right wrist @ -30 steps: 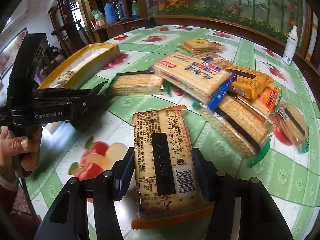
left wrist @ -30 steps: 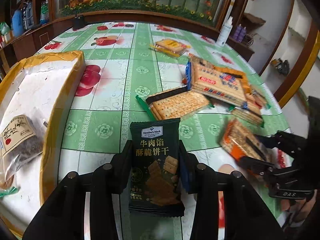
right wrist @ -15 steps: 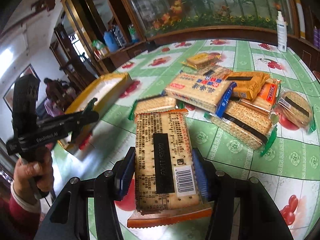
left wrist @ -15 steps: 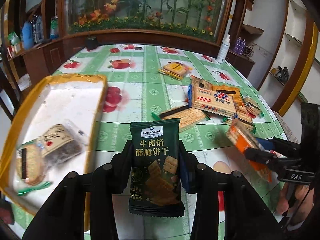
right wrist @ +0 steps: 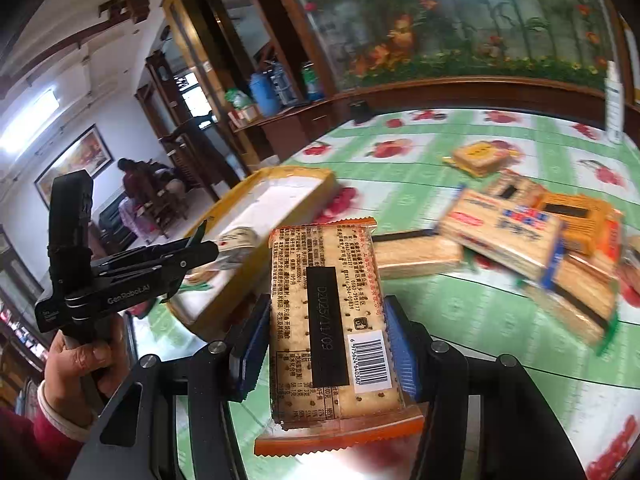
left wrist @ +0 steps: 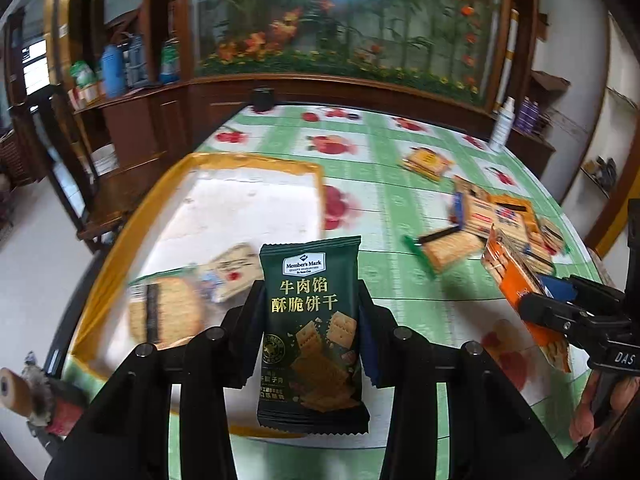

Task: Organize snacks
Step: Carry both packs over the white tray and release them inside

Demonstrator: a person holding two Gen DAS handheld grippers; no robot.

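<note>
Left gripper (left wrist: 310, 316) clenched on green biscuit packet (left wrist: 311, 332) above yellow tray (left wrist: 256, 159) rim, right gripper (right wrist: 326, 340) grasping orange-edged cracker pack (right wrist: 332, 328), bare tablecloth (right wrist: 460, 316) between — seated people visible only in right view.

My left gripper (left wrist: 311, 334): matt black plastic, metal screw heads.
Dark green biscuit packet (left wrist: 311, 332) I hold: glossy printed film.
Cracker pack (right wrist: 334, 332) in my right gripper (right wrist: 326, 344): clear shiny wrap, orange serrated edge.
Right pads (right wrist: 402, 350): blue, ribbed.
Tablecloth (left wrist: 384, 292): smooth, glossy plastic.
Cabinets (left wrist: 144, 128): dark polished wood.
</note>
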